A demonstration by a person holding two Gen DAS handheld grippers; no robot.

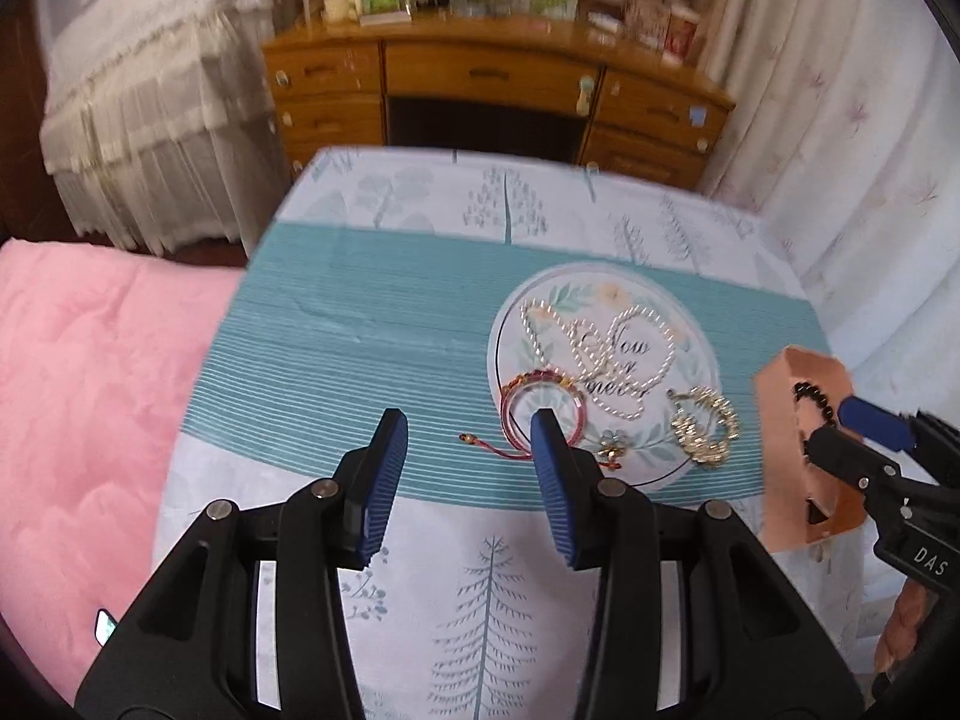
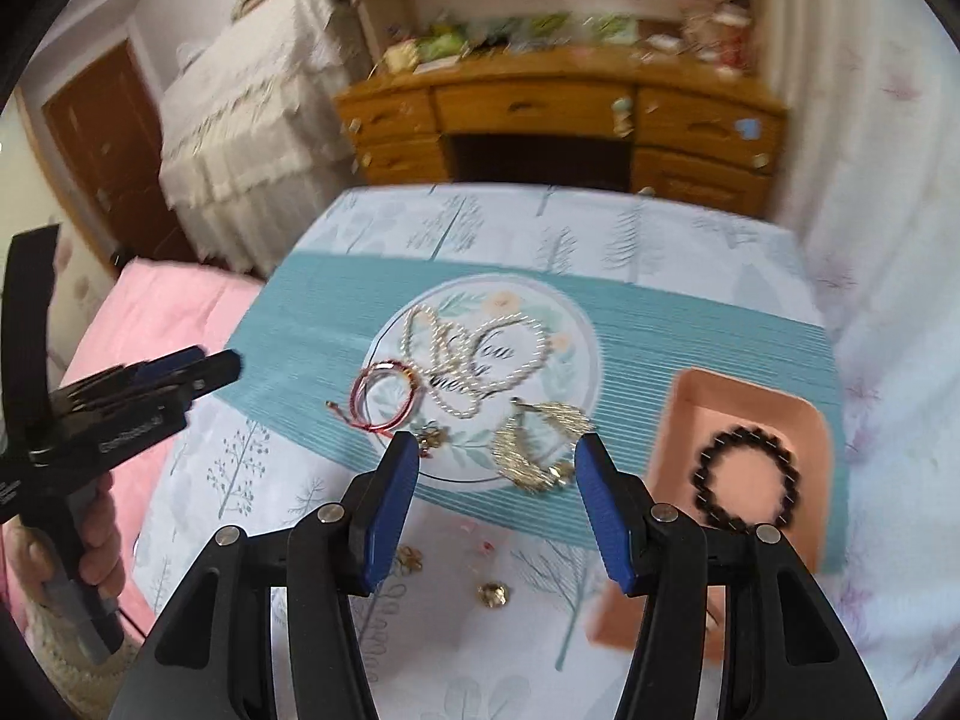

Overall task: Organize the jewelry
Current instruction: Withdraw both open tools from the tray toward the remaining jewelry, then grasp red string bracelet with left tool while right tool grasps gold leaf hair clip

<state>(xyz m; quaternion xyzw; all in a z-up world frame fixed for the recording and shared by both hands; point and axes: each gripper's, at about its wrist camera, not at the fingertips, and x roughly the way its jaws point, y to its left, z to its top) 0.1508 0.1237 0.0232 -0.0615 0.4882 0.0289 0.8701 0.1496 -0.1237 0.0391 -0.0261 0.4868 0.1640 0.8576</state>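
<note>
White letters "DAS" on the right hand-held gripper point(image 1: 864, 420) body, seen from the left wrist view; script on the round printed disc point(image 1: 606, 375) half hidden under the pearl necklace point(image 1: 600, 354) — "ow" and "mer" legible, no more. Both jaws parted and empty, left hand-held gripper point(image 1: 471, 435) above the red cord bracelet point(image 1: 543, 414) on the desk point(image 1: 360, 324), gold leaf earrings point(image 1: 705, 426) beside it. Only in the right wrist view: the whole dark bead bracelet point(image 2: 747, 480) lying inside the pink tray point(image 2: 690, 396), small gold pieces point(image 2: 492, 594) near the desk's front edge, a hand point(image 2: 99, 531) on the left handle.
</note>
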